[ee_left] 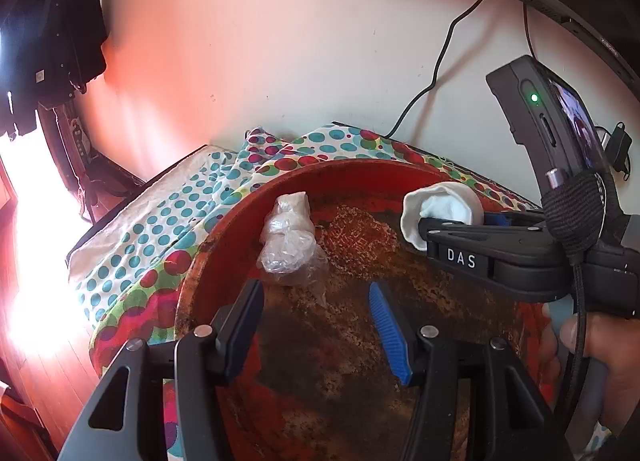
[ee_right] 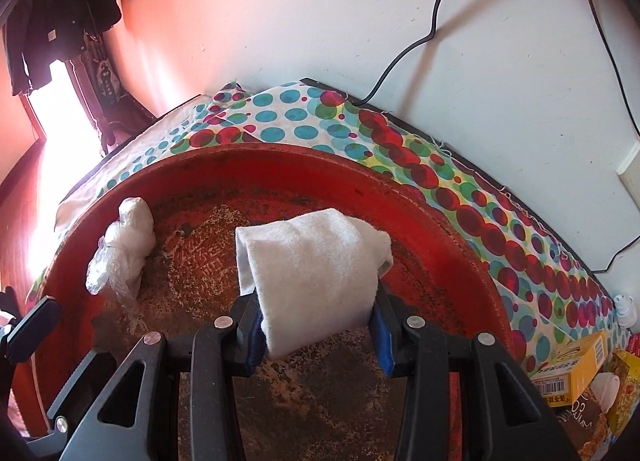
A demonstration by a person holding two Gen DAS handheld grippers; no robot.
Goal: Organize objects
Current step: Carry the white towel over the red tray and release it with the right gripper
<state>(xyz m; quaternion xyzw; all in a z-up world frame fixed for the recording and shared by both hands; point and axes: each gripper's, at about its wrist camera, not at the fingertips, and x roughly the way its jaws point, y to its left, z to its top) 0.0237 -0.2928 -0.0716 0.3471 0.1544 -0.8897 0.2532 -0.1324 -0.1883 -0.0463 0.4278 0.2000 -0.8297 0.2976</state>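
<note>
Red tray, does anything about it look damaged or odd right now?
Yes. The red tray looks badly worn: across its floor the red coating has flaked into brown, rusty-looking patches. The tablecloth is bunched near the wall behind it.

Both wrist views look steeply down, close over the red tray.

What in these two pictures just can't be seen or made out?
- Window, left wrist view: glare whites it out.
- Red tray, right wrist view: near side cut off by the frame and gripper.
- White cloth, right wrist view: its underside is hidden, so tray contact is unclear.
- Yellow box, right wrist view: print too small.
</note>
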